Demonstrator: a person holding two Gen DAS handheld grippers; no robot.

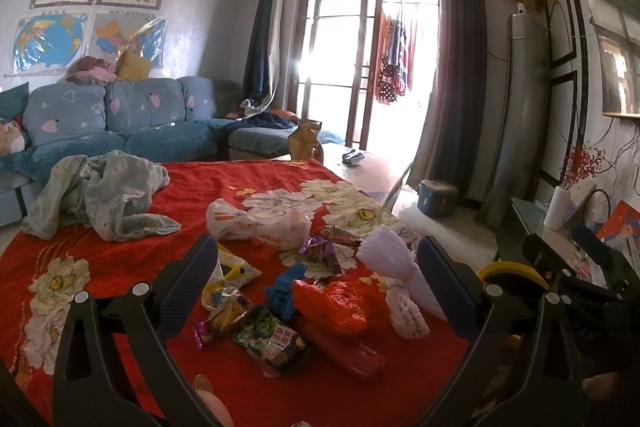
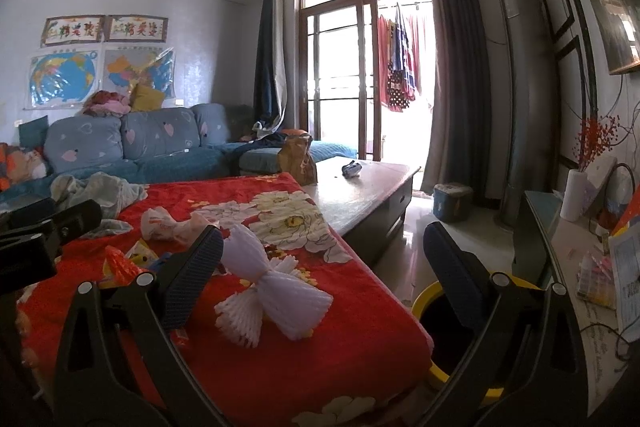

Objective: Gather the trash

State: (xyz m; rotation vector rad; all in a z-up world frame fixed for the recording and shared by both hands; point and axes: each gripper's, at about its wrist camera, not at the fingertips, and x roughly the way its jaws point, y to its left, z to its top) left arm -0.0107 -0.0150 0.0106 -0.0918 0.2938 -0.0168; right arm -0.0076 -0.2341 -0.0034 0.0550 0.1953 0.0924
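Trash lies on a red flowered blanket [image 1: 248,383]: an orange plastic bag [image 1: 336,303], a blue rag [image 1: 286,287], a green snack wrapper [image 1: 268,339], purple candy wrappers [image 1: 320,251], a white printed bag [image 1: 256,223] and white foam fruit nets [image 1: 396,267]. My left gripper [image 1: 316,279] is open above this pile, empty. My right gripper [image 2: 320,267] is open and empty, with the foam nets [image 2: 276,291] just past its left finger [image 2: 192,275]. A yellow-rimmed bin [image 2: 452,331] stands on the floor to the right of the blanket; it also shows in the left wrist view [image 1: 512,271].
A crumpled pale cloth [image 1: 104,199] lies on the blanket's far left. Beyond are a blue sofa [image 1: 120,119], a coffee table [image 2: 360,187] with a brown paper bag [image 2: 296,155], and a cluttered side table [image 2: 580,267] at right.
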